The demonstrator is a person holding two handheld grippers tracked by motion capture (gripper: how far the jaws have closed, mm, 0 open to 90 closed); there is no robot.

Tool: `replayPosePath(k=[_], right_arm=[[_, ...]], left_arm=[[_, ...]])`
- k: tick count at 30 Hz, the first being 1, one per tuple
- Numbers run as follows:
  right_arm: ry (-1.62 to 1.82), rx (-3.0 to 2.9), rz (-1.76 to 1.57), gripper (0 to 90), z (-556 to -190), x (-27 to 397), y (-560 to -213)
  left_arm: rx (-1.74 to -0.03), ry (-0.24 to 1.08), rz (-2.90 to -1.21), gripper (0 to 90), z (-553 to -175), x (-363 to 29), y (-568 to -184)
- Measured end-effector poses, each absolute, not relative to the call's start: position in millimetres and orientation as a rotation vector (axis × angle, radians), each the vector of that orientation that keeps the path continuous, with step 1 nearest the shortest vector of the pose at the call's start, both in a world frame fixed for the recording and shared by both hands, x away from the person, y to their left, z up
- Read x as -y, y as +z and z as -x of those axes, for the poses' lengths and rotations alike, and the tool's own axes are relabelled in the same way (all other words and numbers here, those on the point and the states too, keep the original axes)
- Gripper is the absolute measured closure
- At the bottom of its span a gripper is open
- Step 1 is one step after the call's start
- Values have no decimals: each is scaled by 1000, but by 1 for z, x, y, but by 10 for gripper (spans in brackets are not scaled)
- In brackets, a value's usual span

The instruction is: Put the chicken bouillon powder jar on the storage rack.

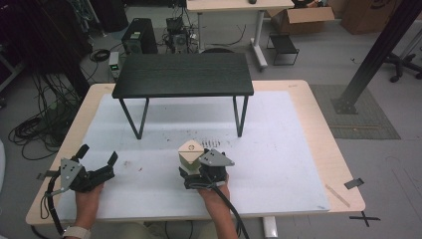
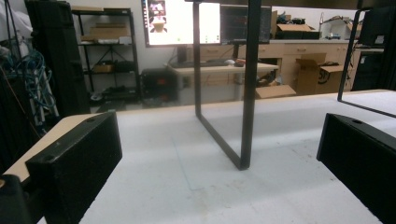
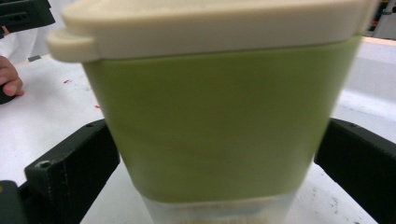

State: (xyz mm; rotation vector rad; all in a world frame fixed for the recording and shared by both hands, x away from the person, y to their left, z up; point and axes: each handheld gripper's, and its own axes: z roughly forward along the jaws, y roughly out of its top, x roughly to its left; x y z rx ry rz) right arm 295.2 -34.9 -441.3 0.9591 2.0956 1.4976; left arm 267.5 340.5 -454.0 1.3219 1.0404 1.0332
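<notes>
Right gripper (image 1: 191,167) clamped on container; left gripper (image 1: 97,155) idle, jaws apart.

I see the green-banded clear plastic container with the cream lid (image 3: 219,107) upright between my right jaws, near the front middle of the white-covered worktop (image 1: 278,149). Left gripper holds nothing, front left, facing the small black metal-legged table (image 1: 183,74) standing farther back.

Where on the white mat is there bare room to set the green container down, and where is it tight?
Bare mat lies right of the right gripper out to the table's edge, and between the two grippers. Under the black stand the mat is bare, bounded by its legs. Tight: around the container and near the left gripper.
</notes>
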Motion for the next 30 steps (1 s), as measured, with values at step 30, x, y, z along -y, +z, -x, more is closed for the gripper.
replayPosePath(k=[30], right_arm=[[1531,-2093,-896,283,-298,33,-443]], left_arm=[[-1039,1033,-1315,4,-267,-341,-454]])
